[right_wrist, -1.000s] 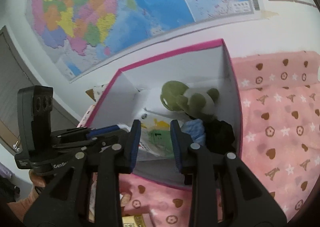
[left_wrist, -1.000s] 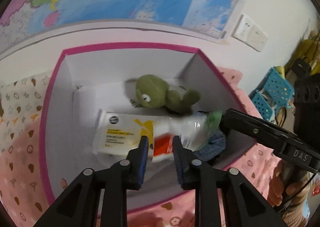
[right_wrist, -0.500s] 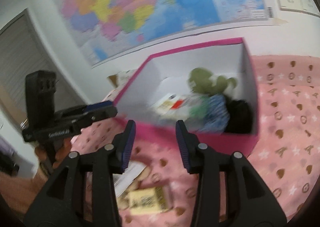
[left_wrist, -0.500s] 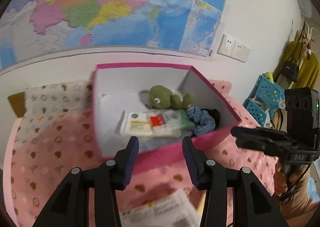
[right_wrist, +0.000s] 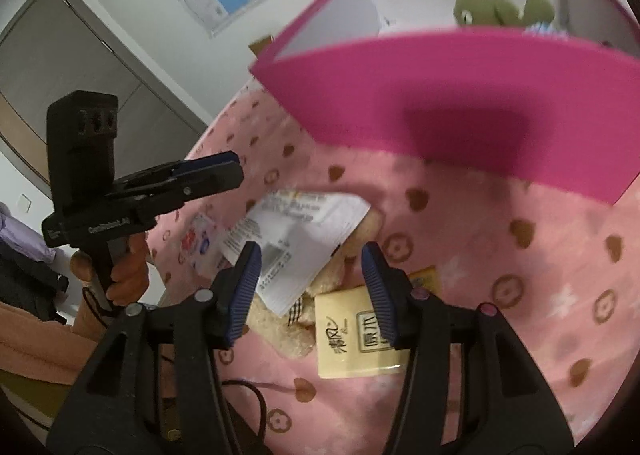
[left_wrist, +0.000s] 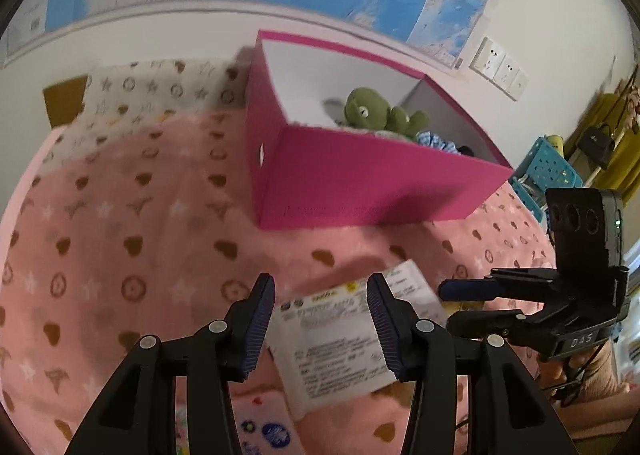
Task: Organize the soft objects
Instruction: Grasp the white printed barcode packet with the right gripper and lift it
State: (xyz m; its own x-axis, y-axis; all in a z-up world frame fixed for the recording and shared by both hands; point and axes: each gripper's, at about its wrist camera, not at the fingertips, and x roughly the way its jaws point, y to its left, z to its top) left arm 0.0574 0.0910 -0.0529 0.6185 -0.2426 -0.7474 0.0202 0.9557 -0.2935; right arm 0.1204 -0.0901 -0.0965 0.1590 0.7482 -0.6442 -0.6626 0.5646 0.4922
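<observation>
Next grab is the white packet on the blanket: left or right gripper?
Probably left. The left gripper is open with the white packet lying between its fingers. The right gripper, also open, straddles the packet's edge, a beige plush and a yellow packet.

Soft, even indoor light; fisheye bending and dark vignette at the edges, motion blur throughout, a shadow on the pink box (right_wrist: 460,95) front

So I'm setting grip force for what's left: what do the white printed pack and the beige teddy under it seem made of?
White printed pack: apparently thin plastic film, smooth, slightly glossy, lying limp with a bent corner. Beige teddy: seemingly plush fabric, nubbly and matte, a checked ribbon on it. Both look soft.
</observation>
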